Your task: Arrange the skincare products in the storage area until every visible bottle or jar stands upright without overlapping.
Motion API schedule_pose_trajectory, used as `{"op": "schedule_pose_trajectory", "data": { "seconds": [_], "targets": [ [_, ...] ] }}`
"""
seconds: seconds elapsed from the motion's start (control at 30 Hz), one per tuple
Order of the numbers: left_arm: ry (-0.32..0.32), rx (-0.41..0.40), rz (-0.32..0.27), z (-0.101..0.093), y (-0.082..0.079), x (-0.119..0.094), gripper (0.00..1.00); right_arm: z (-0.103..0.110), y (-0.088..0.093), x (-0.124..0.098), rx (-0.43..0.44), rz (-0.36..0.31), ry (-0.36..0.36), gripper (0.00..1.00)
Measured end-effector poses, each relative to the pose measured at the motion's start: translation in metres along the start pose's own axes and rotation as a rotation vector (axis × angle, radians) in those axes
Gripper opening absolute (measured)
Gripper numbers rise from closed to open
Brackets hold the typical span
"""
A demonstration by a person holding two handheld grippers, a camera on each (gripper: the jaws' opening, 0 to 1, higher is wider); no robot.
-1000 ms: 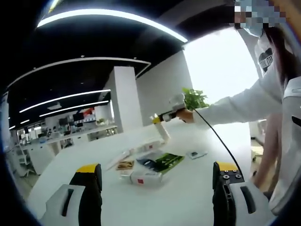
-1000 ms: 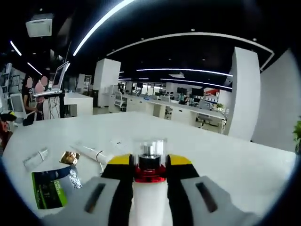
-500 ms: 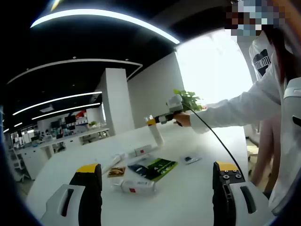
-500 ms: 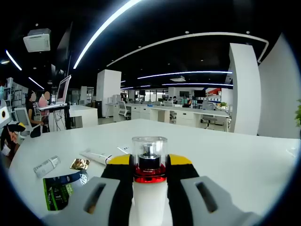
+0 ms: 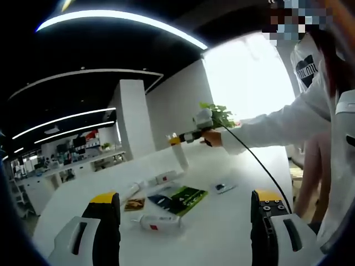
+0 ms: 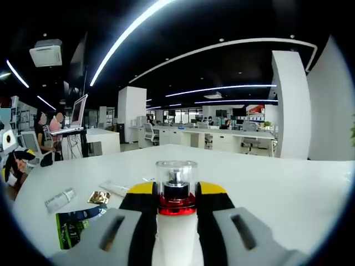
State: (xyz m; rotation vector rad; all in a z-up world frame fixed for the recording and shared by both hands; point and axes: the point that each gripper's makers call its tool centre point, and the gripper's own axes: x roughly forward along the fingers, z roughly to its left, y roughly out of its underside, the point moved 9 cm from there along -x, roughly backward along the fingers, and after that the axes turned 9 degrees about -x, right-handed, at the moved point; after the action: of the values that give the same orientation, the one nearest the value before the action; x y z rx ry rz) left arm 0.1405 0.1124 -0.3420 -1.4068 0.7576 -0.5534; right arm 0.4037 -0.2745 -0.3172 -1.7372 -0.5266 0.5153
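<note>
A white pump bottle with a clear cap and a red collar stands between the jaws of my right gripper, which is shut on it. In the left gripper view that same right gripper holds the bottle upright, close over the far part of the white table. My left gripper is open wide, with nothing between its fingers. A white tube with a red label lies flat just ahead of it. A small clear bottle also lies on its side.
A green packet, a gold sachet, another white tube, a small box and a small sachet lie on the table. A person's white sleeve reaches in from the right. Office desks and pillars stand behind.
The right gripper has carried the bottle a little leftward in the left gripper view and stays shut on it. Both cameras have shifted slightly. The left jaws remain open.
</note>
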Motion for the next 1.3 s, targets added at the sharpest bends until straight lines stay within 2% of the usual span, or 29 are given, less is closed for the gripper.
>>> {"op": "schedule_pose_trajectory", "data": {
  "seconds": [0.17,0.43,0.7,0.97,1.3],
  "targets": [
    [0.002,0.01,-0.014,-0.003,-0.003,-0.002,1.0,-0.008,0.006,0.006,0.006,0.002,0.031,0.24],
    [-0.041,-0.004,0.0,0.001,0.003,-0.013,1.0,-0.019,0.011,0.013,-0.004,-0.011,0.111,0.24],
    [-0.088,-0.027,0.004,0.005,0.011,-0.026,1.0,-0.031,0.02,0.005,-0.004,-0.018,0.184,0.24],
    [-0.12,-0.038,0.009,0.008,0.015,-0.033,1.0,-0.039,0.021,0.002,-0.009,-0.026,0.212,0.24],
    [-0.122,-0.036,0.01,0.005,0.015,-0.035,1.0,-0.04,0.026,-0.006,-0.013,-0.041,0.233,0.24]
  ]
}}
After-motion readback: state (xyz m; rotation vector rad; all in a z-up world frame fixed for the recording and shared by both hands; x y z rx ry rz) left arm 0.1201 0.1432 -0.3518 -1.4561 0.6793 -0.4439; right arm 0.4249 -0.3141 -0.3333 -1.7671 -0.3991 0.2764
